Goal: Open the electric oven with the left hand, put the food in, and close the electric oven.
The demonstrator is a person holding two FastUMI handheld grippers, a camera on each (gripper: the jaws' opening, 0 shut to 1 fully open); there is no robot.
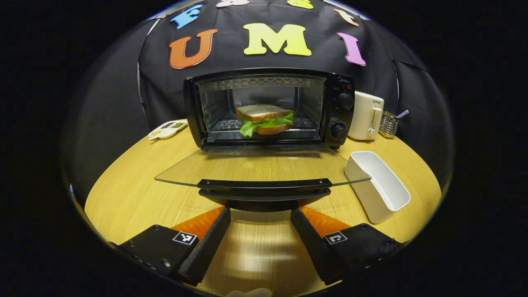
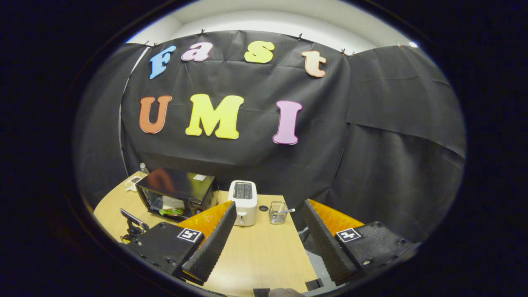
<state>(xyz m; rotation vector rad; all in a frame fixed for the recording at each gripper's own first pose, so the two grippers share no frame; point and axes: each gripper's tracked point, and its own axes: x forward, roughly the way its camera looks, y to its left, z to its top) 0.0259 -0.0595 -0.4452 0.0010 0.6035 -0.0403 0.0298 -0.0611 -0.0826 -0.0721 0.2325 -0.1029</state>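
The black electric oven (image 1: 268,107) stands at the back of the wooden table with its glass door (image 1: 260,167) folded down flat. A sandwich (image 1: 266,119) with lettuce lies on the rack inside. My left gripper (image 1: 260,216) is open, its fingers spread just below the door's black handle (image 1: 264,185), touching nothing. In the right gripper view, my right gripper (image 2: 268,210) is open and empty, raised above the table's right side; the oven (image 2: 177,192) with the sandwich (image 2: 171,210) inside shows far off to the left.
A white rectangular dish (image 1: 377,192) lies right of the door. A white toaster (image 1: 366,115) and a wire utensil holder (image 1: 388,123) stand right of the oven. A small snack tray (image 1: 168,128) sits at the back left. The other gripper (image 2: 134,225) shows by the open door.
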